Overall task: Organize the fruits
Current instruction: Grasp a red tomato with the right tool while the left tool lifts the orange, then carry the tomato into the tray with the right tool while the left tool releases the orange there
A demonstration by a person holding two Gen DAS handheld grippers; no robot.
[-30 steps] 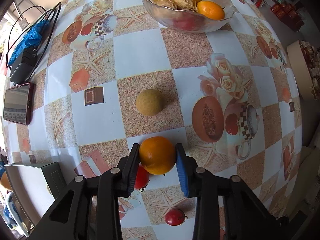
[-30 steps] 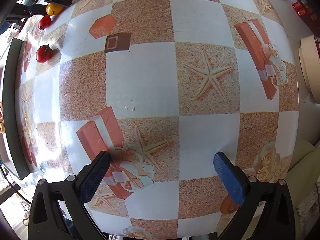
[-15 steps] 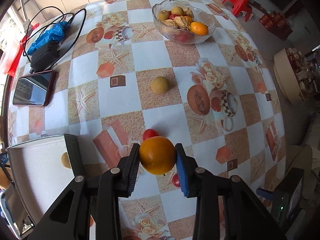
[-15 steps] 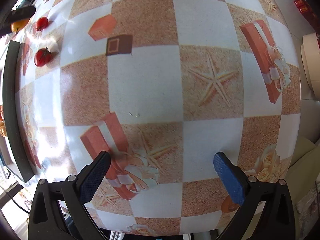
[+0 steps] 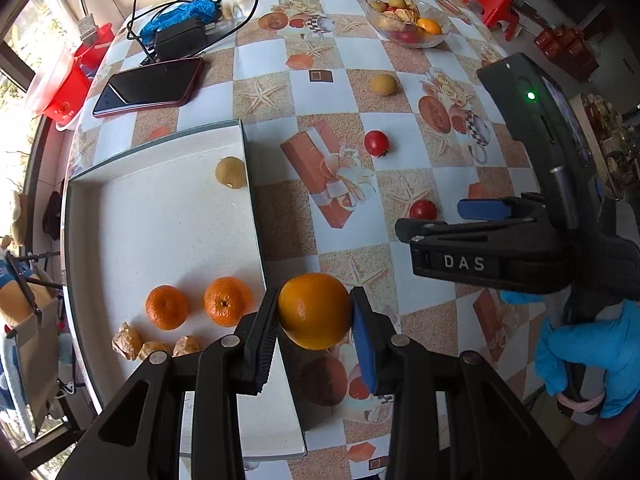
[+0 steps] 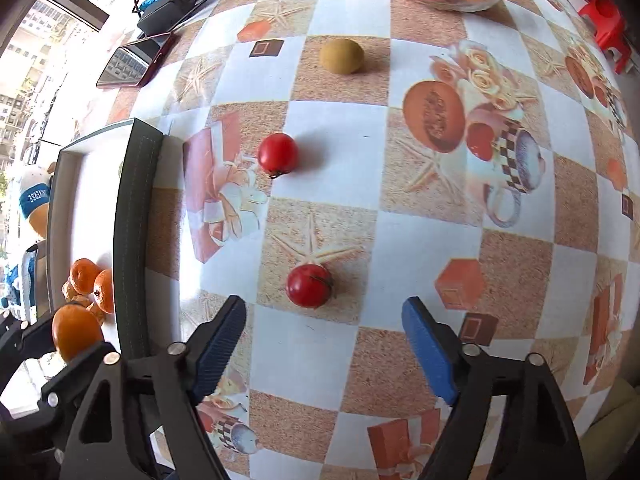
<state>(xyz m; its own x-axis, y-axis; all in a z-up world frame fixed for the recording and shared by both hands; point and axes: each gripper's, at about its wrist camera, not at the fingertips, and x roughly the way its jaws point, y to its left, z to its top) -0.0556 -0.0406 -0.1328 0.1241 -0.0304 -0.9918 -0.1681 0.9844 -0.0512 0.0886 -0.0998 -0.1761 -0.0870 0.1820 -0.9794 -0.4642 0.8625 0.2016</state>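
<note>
Orange [image 5: 314, 310] sits clamped between the pads of the left gripper [image 5: 316, 320], held above the table [image 5: 264, 56] just right of the tray's [image 5: 160, 216] dark right wall. In the tray, near its near-left end, lie two tangerines [image 5: 167, 306] [image 5: 226, 301] side by side, with three papery husked fruits [image 5: 127, 340] just nearer than them; a tan round fruit [image 5: 231, 172] rests against the far right wall.

Right of the tray on the patterned cloth are two tomatoes: one farther [image 6: 277, 154], one nearer [image 6: 309, 285]. The right gripper [image 6: 324, 350] hangs over the nearer tomato, which lies just beyond its fingertips; its jaws are closing with nothing between them and the pads touch nothing. A blue-gloved hand [image 5: 580, 344] holds this gripper at the right.

Farther out lies another tan fruit [image 6: 341, 56], alone on a sandy square. At the far end stands a glass bowl [image 5: 436, 40] with more fruit in it. At the far left lie a phone [image 5: 150, 86], a black charger [image 5: 180, 38] with looped cable, and a blue crumpled thing [image 5: 180, 14]. Between the orange and the tray floor stands only the tray's wall.
</note>
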